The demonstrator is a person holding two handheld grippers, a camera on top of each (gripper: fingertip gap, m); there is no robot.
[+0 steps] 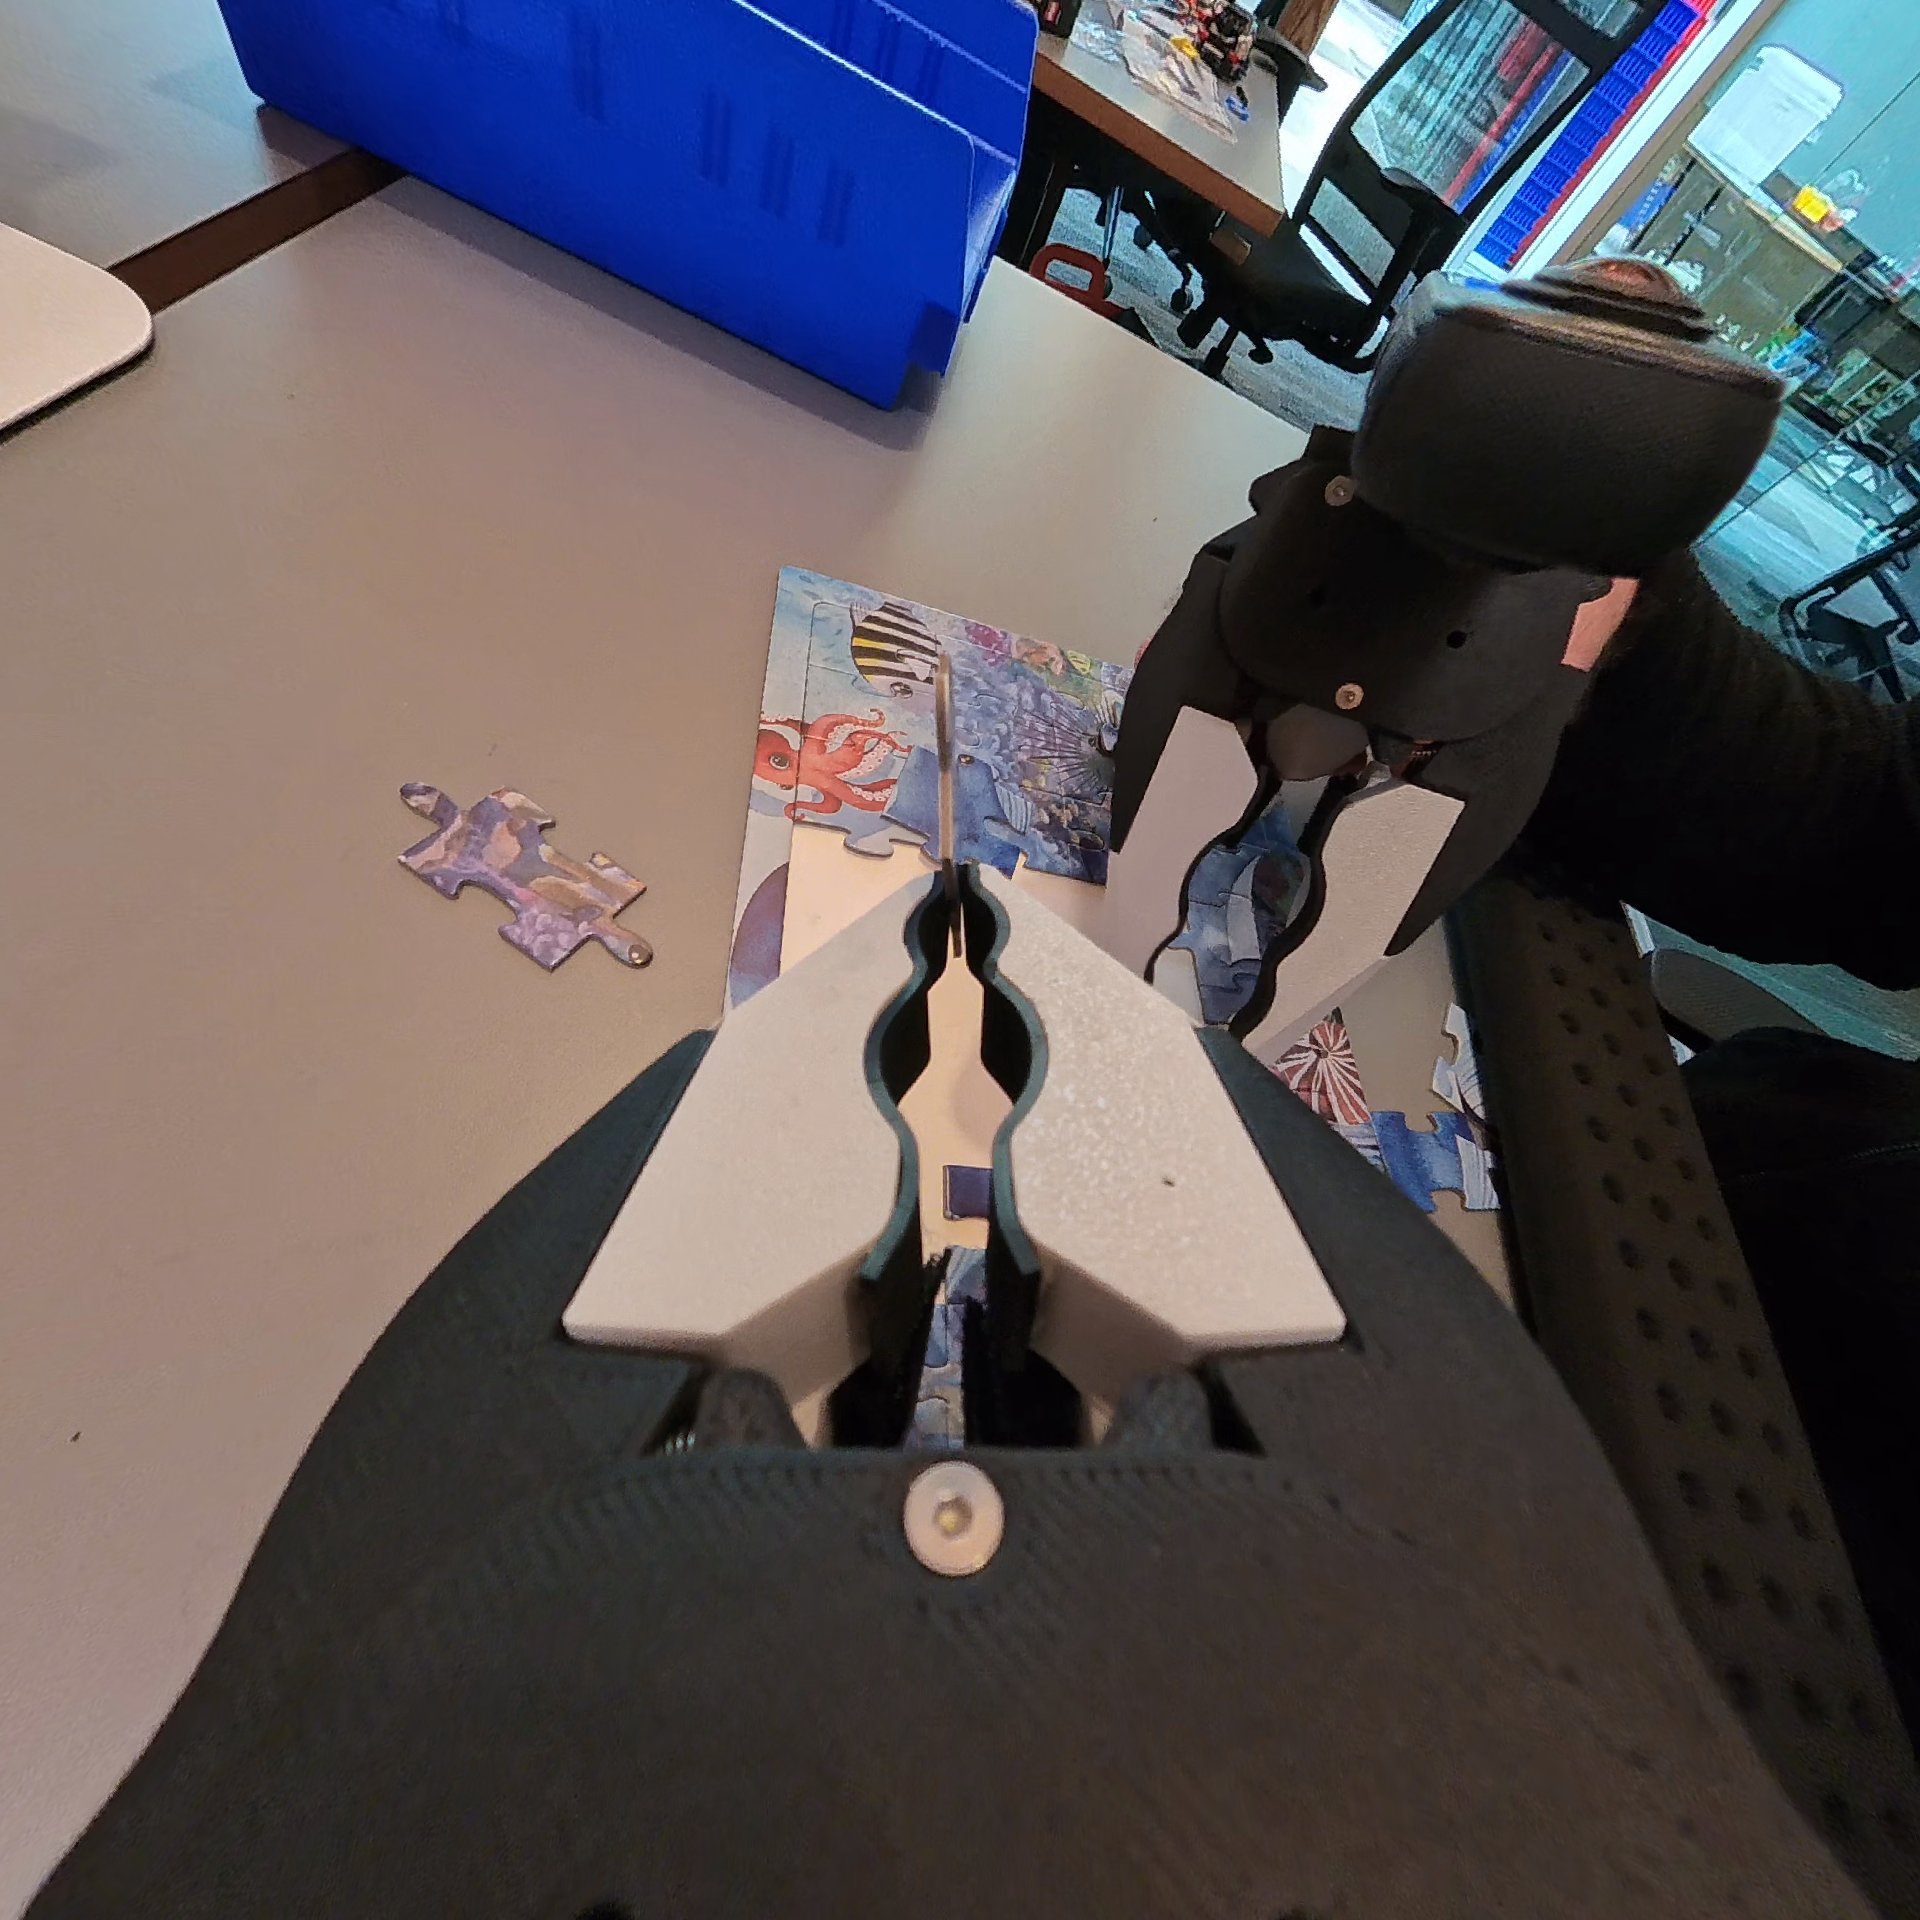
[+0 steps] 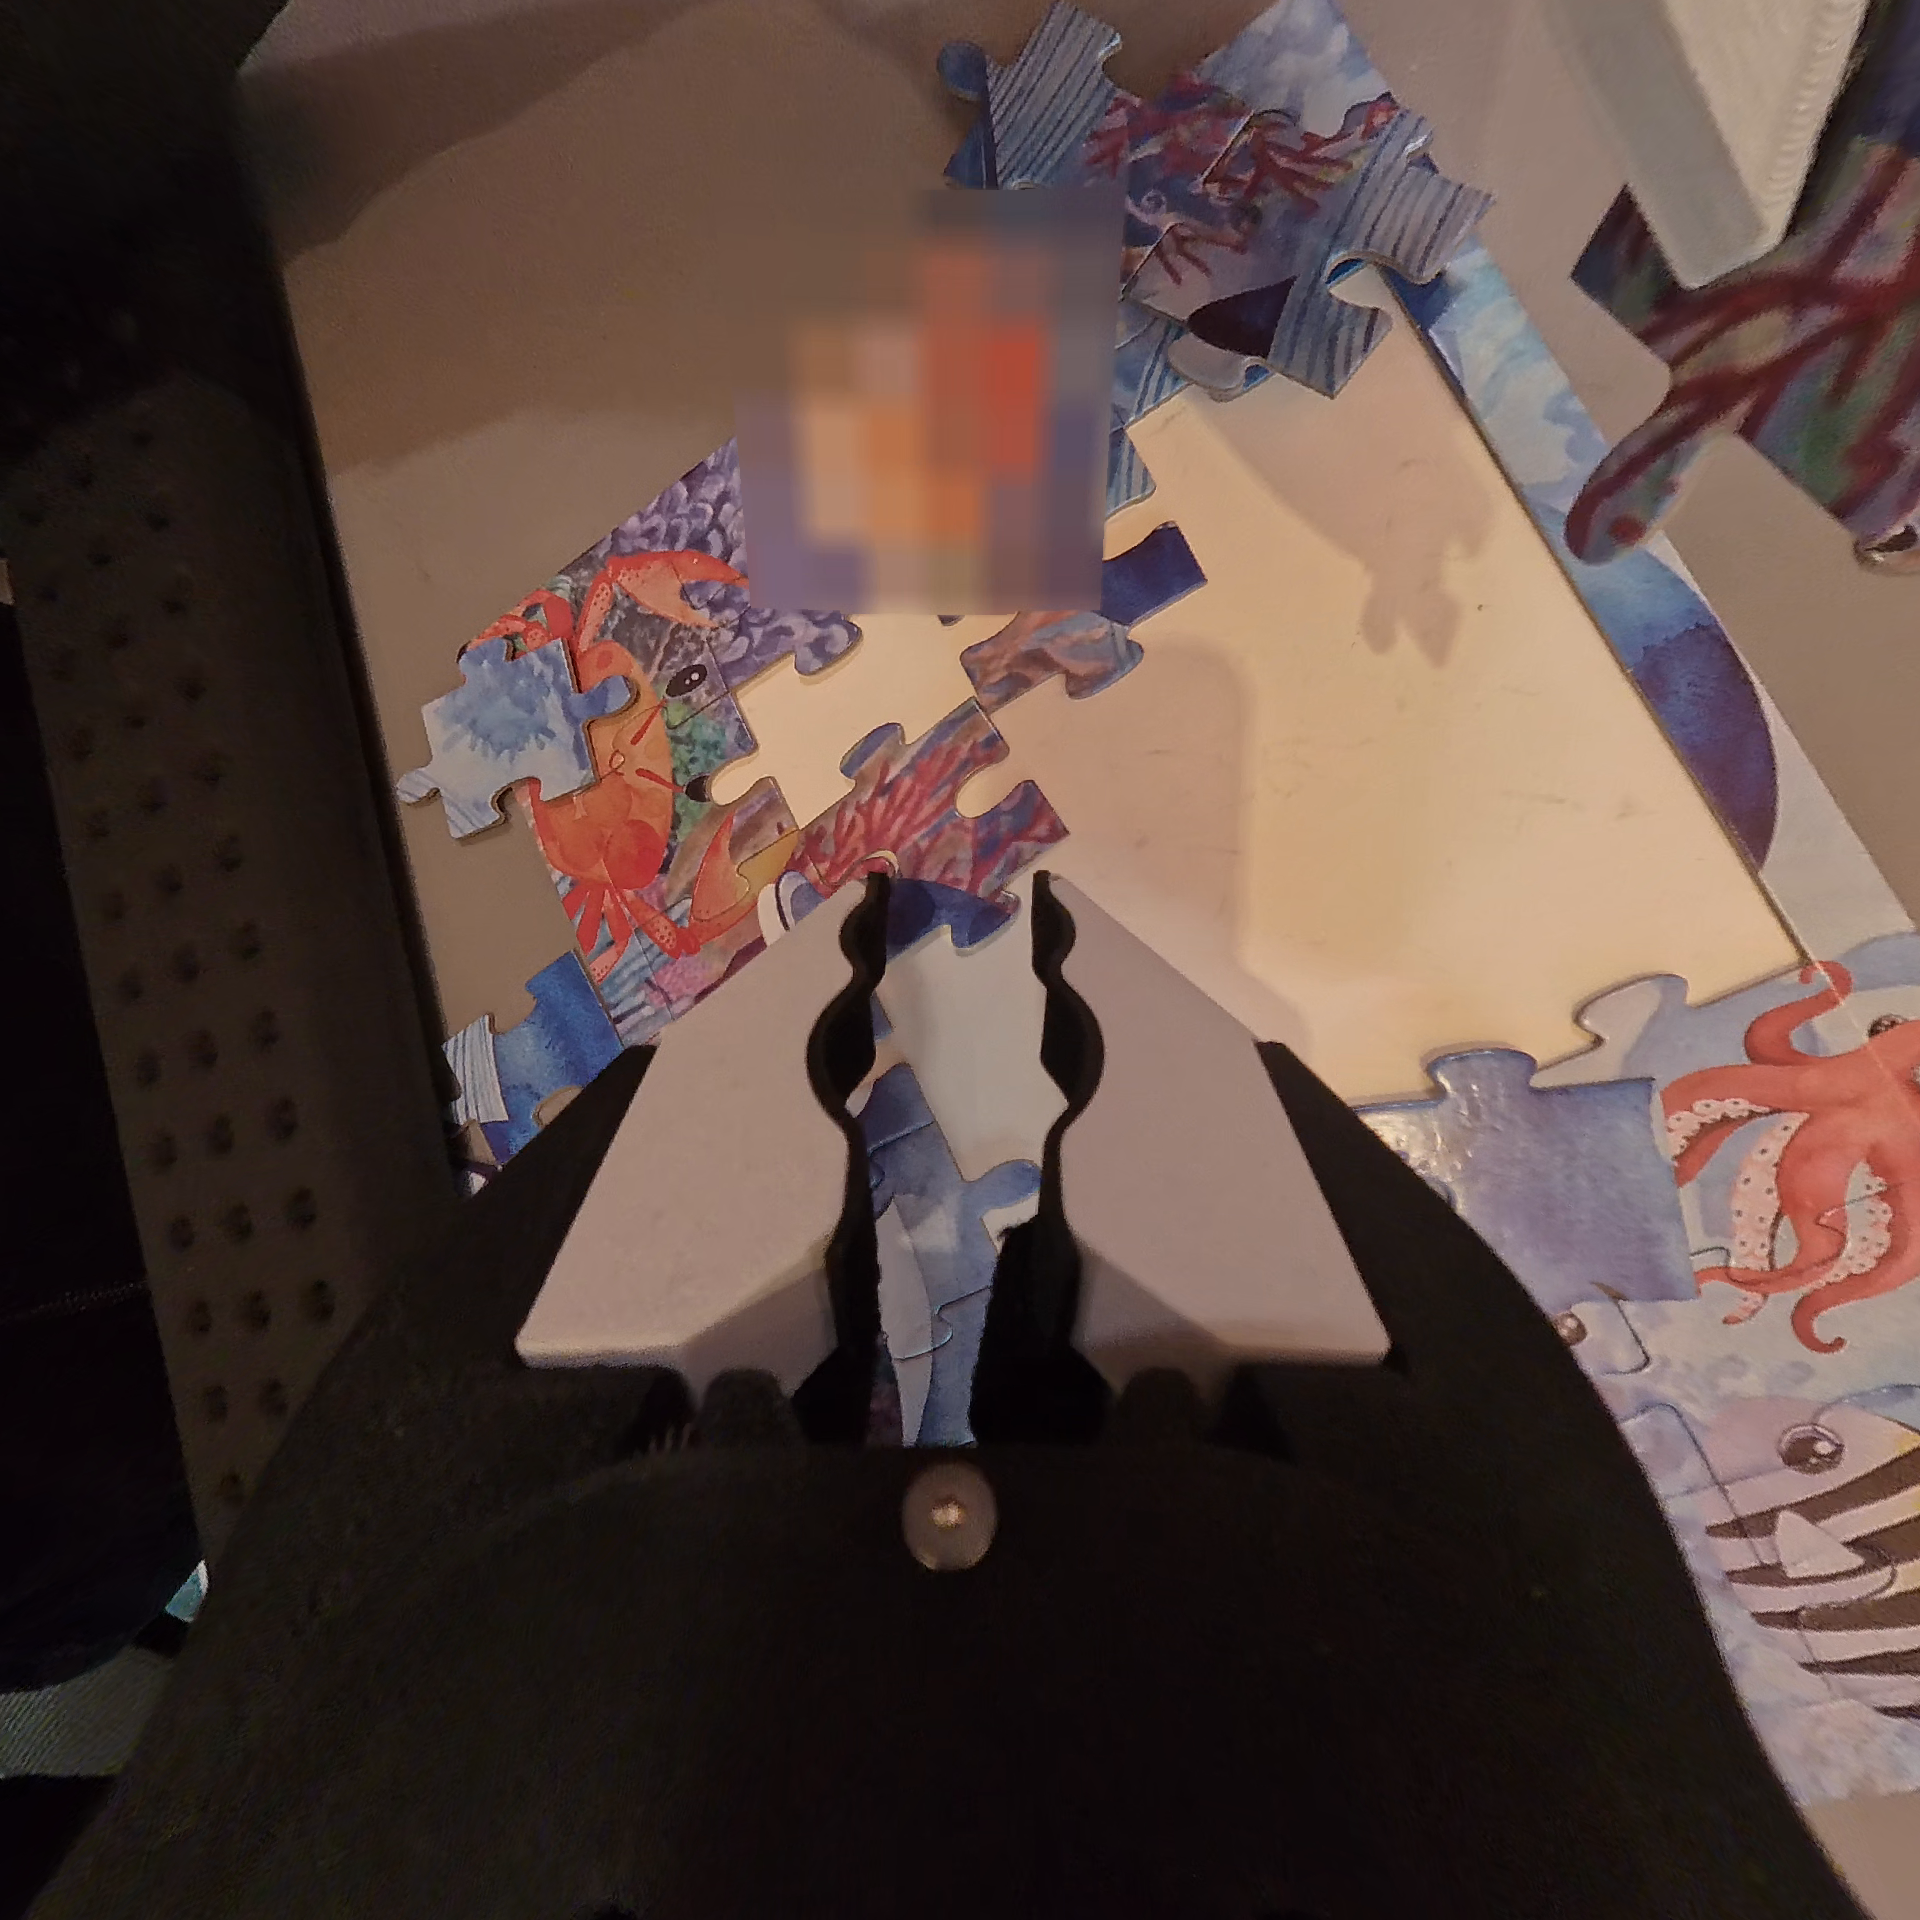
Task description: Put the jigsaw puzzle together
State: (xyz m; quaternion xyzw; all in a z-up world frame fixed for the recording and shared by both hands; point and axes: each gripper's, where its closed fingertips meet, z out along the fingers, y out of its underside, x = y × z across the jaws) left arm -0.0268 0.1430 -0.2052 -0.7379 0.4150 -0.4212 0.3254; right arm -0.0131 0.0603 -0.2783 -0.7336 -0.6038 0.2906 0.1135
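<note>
Left tongs (image 1: 954, 894) clenched on a jigsaw piece (image 1: 943, 769), held on edge, thin as a blade from the left wrist view, poised above the puzzle tray (image 1: 756, 831). Same piece seen flat-on from the right wrist view (image 2: 1756, 416): dark red coral branches over blue-green, hanging over the tray's far border. Right tongs (image 2: 956, 883) released, jaws apart with nothing between them, hovering low over the tray's near side, just above a red coral piece (image 2: 925, 800). Beside that coral piece, toward the tray's edge, an assembled crab cluster (image 2: 623, 790) with a pale blue piece (image 2: 509, 738) lying partly across it. At the tray's far corner, a loose heap of blue striped pieces (image 2: 1226, 208). Middle of the tray bare and cream-coloured (image 2: 1351, 790). Along the tray's opposite side, joined pieces showing an orange octopus (image 2: 1829, 1132) and a black-and-white striped fish (image 2: 1829, 1579). Out on the grey bench (image 1: 364, 582), well clear of the tray, one purple jigsaw piece (image 1: 525, 873) lying flat. Beyond the tray, a blue bin (image 1: 665, 156) at the back of the bench.
</note>
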